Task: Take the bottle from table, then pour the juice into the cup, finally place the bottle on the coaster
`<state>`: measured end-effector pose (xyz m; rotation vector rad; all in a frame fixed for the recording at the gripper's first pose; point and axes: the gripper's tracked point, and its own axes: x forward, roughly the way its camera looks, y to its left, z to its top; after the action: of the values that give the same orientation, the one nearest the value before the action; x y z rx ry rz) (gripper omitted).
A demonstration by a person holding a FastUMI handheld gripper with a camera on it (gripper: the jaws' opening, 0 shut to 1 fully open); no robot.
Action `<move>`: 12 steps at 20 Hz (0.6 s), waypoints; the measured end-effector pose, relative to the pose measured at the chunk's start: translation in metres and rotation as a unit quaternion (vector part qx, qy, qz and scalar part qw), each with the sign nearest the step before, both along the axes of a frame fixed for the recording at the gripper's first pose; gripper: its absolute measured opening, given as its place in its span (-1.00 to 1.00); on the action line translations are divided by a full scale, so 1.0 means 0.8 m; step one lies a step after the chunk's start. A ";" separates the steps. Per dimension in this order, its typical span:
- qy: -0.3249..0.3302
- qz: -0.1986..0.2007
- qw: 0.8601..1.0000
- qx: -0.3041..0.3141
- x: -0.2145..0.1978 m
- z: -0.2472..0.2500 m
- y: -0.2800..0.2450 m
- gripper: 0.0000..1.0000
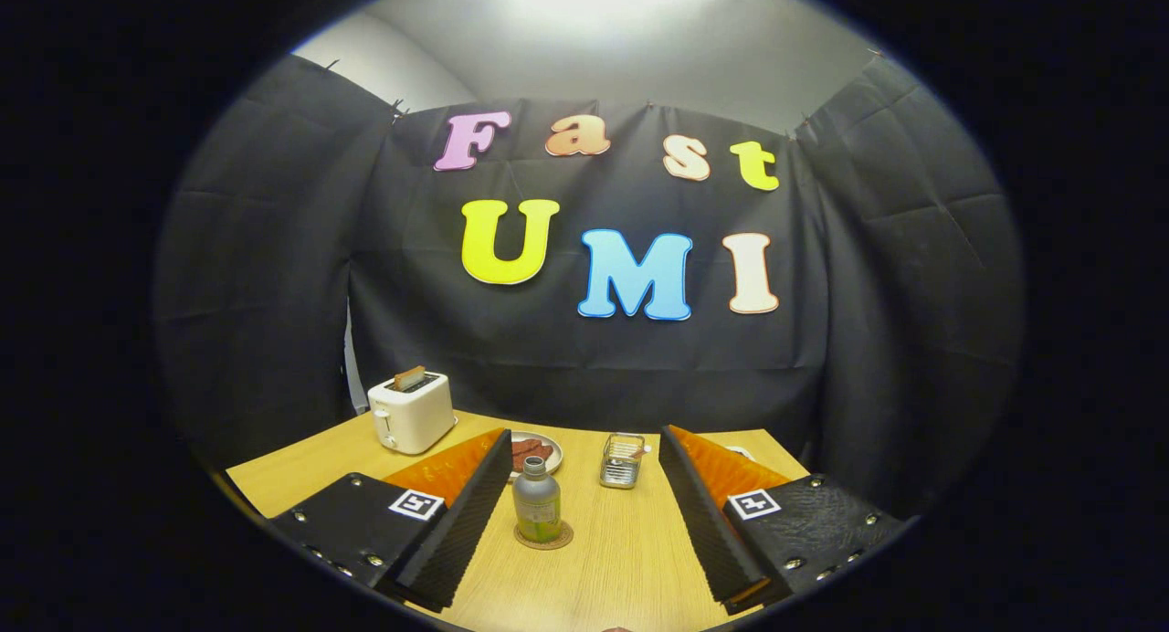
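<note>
A wooden table [630, 559] stands before a dark cloth wall. Taking the juice bottle [536, 502] as the landmark and reading left to right: far to its left and further back sits a white toaster [411, 413] with a slice of bread [409, 377] poking from its slot. Just behind the bottle, slightly left, lies a small plate [548, 449] holding something reddish-brown, partly hidden by the left finger. The bottle itself stands upright on a round brown coaster [543, 535], its cap on and a green label near its base. To its right and a little further back is a small clear cup [623, 460] with a metal frame.

The gripper [584, 513] has its fingers spread wide apart, touching nothing; the bottle stands between them, nearer the left one.

With the bottle resting on the coaster and the claw empty, the task looks finished, though whether juice lies in the cup cannot be told. Nothing blocks the way between bottle and cup.
</note>
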<state>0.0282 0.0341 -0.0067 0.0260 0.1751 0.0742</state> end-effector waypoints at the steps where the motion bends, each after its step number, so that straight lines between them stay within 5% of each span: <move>1: 0.000 -0.005 1.000 0.006 -0.002 0.000 -0.005 0.95; 12: -0.029 -0.020 0.999 0.001 0.000 0.016 -0.027 0.95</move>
<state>0.0279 0.0126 0.0061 0.0288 0.1167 0.0349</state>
